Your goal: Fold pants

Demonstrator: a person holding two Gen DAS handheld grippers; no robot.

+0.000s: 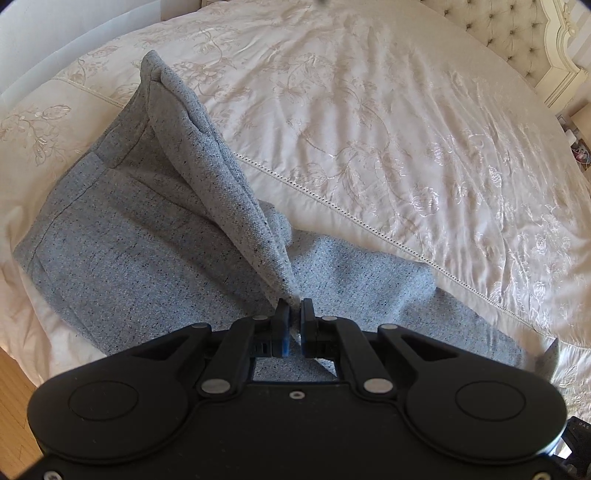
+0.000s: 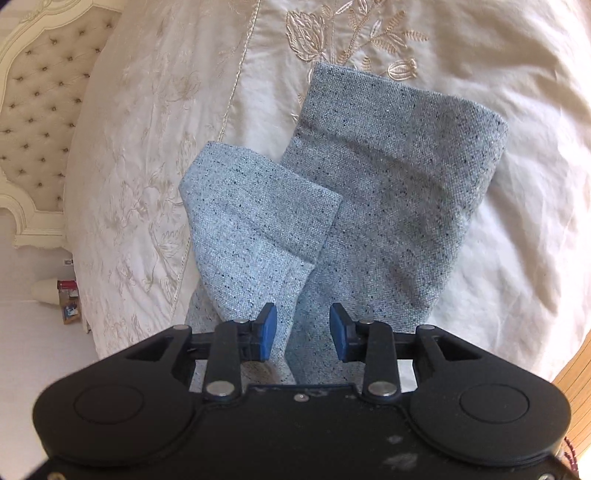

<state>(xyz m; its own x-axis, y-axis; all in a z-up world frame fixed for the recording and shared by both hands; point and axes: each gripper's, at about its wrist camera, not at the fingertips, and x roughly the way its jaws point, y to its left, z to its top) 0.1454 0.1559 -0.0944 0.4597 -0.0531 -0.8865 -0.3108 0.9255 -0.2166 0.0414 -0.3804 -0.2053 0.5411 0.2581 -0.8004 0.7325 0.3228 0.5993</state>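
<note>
Left wrist view: pants (image 1: 122,236), grey-blue speckled fabric, lie on the bed (image 1: 406,129); long axis runs diagonally from upper left to lower right of the frame. One layer is lifted into a tent-like ridge that rises from the upper left and narrows down to the left hand-held gripper (image 1: 296,314). Bed cover is cream with embroidered floral pattern and a stitched border line running just beside the pants. Tufted headboard (image 1: 495,26) at top right; wooden floor (image 1: 14,387) at lower left. Left hand-held gripper: jaws nearly closed, blue pads pinching the lower tip of the lifted fold; rest of the pants lies flat under and to the left of it.

Right wrist view: two pant legs (image 2: 391,206) extend away from the camera, hems at the far end, long axis roughly vertical in frame and leaning slightly right. Nearer, shorter leg overlaps the left edge of the longer one. Same cream bed cover beneath; headboard at left, wooden floor at lower right. Right hand-held gripper (image 2: 303,325): jaws stand well apart, pads gripping nothing; fabric lies below and between them, contact not discernible
</note>
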